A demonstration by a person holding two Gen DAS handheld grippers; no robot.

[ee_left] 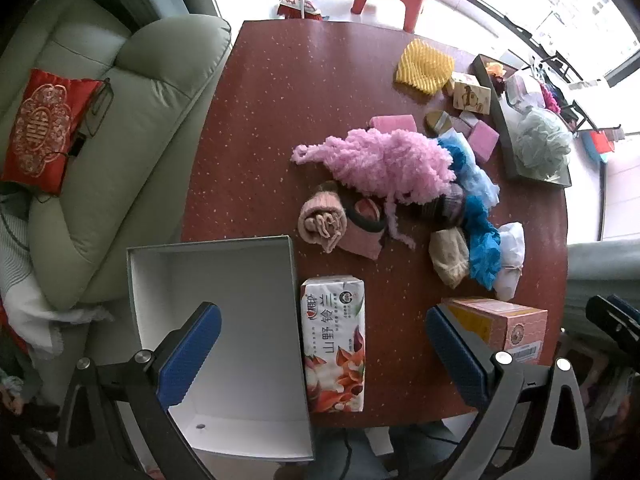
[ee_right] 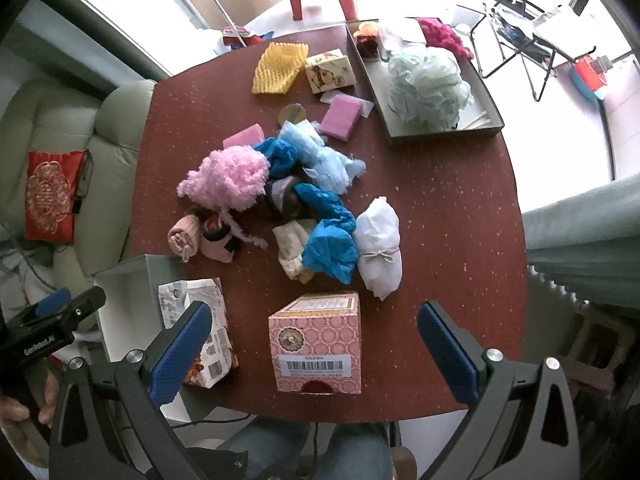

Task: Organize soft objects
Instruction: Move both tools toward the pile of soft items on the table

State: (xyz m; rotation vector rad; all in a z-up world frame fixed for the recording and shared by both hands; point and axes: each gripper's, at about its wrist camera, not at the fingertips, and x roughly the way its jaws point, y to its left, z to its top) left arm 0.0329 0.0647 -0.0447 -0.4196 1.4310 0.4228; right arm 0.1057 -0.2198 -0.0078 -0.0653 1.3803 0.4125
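Lying lengthwise toward the tongs: tissue pack

Red speckled table, pale green sofa beside it — bright windows behind

Both wrist views high above, angled down, left view further left, sharing the table and pink yarn

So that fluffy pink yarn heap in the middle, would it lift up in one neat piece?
Probably not. The pink yarn heap looks loose and floppy, so it would likely sag and squash between the fingers. A loose strand trails over the rolled pink cloth, so it may drag or snag. It looks light for its bulk.
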